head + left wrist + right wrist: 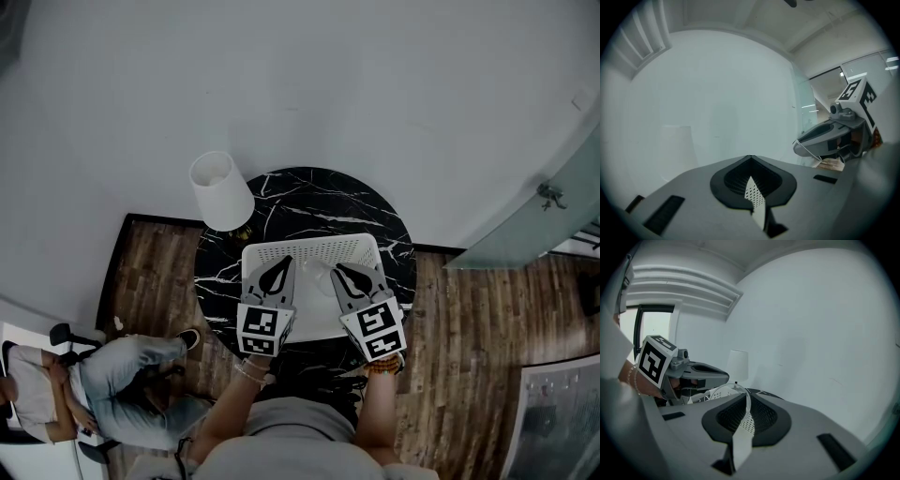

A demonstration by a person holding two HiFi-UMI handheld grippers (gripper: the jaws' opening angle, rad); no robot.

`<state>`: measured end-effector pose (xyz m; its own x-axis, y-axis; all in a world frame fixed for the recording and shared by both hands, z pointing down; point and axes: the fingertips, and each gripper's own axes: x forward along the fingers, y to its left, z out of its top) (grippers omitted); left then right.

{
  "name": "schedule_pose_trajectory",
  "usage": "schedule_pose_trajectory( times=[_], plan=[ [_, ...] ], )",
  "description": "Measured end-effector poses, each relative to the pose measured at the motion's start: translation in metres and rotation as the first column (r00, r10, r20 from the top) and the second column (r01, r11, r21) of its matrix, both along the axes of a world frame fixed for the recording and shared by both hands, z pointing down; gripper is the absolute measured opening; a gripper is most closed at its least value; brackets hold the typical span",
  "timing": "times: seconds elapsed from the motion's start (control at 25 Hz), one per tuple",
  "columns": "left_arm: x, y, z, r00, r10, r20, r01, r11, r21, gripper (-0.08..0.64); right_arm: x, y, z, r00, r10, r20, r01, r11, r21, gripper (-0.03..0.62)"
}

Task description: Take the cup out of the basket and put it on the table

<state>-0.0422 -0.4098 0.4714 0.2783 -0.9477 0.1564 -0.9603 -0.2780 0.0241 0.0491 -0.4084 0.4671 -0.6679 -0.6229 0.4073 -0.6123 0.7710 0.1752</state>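
Head view shows a round black marble table against a pale wall, with a white perforated basket on it and a white-shaded lamp at the table's far left edge. Both grippers reach over the basket from the near side, the left gripper and the right gripper side by side with their marker cubes toward the person. The clear cup sits between their tips, inside the basket's outline and just beside the right gripper's tip; whether it rests on the basket floor cannot be told. Right gripper view shows that gripper's jaws drawn in to a thin slit, with the cup's transparent rim arcing from the left into the slit, so the jaws are clamped on the cup's wall; the basket's perforated side shows lower in the same slit. Left gripper view shows that gripper's jaws pressed almost together with nothing between them, only a sliver of the perforated basket showing through. A seated person is on the wooden floor at lower left, well apart from the table.
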Motion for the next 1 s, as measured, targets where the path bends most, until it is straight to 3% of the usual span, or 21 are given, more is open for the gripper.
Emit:
schedule_pose_trajectory(
  times=[1.0],
  plan=[
    [-0.003,0.002,0.006,1.000,-0.017,0.011,0.018,1.000,-0.007,0.006,-0.004,0.004,0.000,1.000,-0.011,0.020,0.011,1.000,-0.017,0.032]
  ],
)
